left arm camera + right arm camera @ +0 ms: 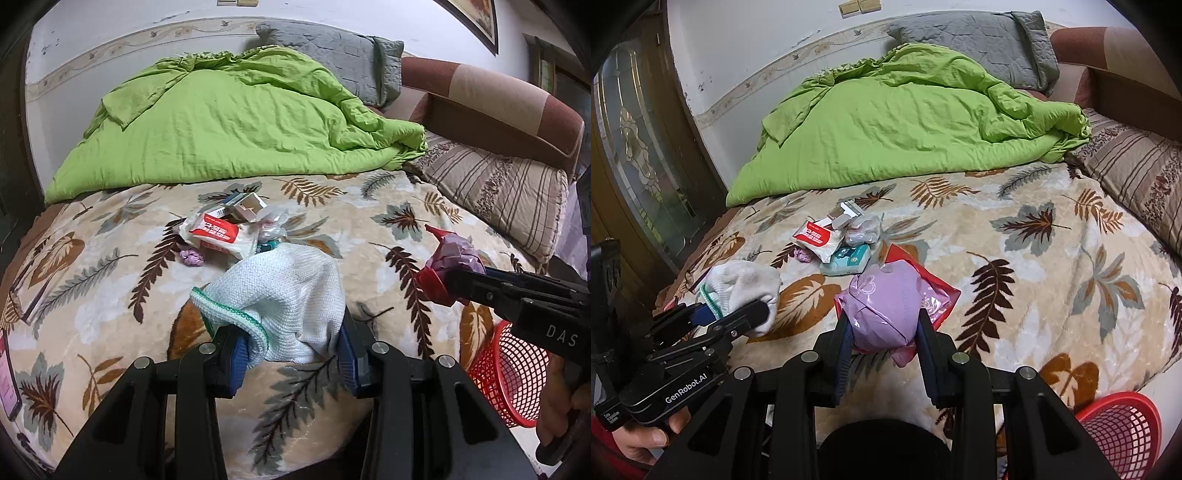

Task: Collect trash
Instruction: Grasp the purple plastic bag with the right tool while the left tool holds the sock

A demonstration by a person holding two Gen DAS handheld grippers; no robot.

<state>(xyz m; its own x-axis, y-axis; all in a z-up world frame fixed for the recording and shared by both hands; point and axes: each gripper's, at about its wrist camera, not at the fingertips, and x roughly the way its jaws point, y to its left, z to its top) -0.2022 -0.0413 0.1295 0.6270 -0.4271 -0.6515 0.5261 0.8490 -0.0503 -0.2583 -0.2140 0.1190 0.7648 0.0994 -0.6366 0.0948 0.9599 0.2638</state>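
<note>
Two hand-held claws above a bed covered by a leaf-print blanket (110, 258), each with a piece of rubbish in its grip.

Left claw (291, 354): jaws part-way closed, blue pads pressing on both sides of a white knitted glove (288, 295). The glove's long axis runs away from the camera toward the far pile; its green-trimmed cuff is folded at the near left pad, and the closed end points forward and slightly up.

Right claw (884, 354): jaws part-way closed on a crumpled lilac-and-red wrapper (886, 306). The lilac bulge sits between the pads, and the red foil edge spreads forward and to the right. Its long axis follows the fingers, away from the camera.

Remaining rubbish: a pile (229, 229) near the middle of the blanket, well apart from both claws, includes a red-and-white packet (816, 236), clear plastic and a small lilac scrap (192, 257).

View differences: the right wrist view alone shows a teal tissue pack (846, 260) at the near side of the pile, and the hand (646, 439) carrying the left claw. The left wrist view shows the wrapper side-on, its twisted red tip pointing up and to the left. A red mesh basket (513, 376) appears at the lower right of both views, beside the bed edge. A green quilt (229, 118) lies beyond the pile.
</note>
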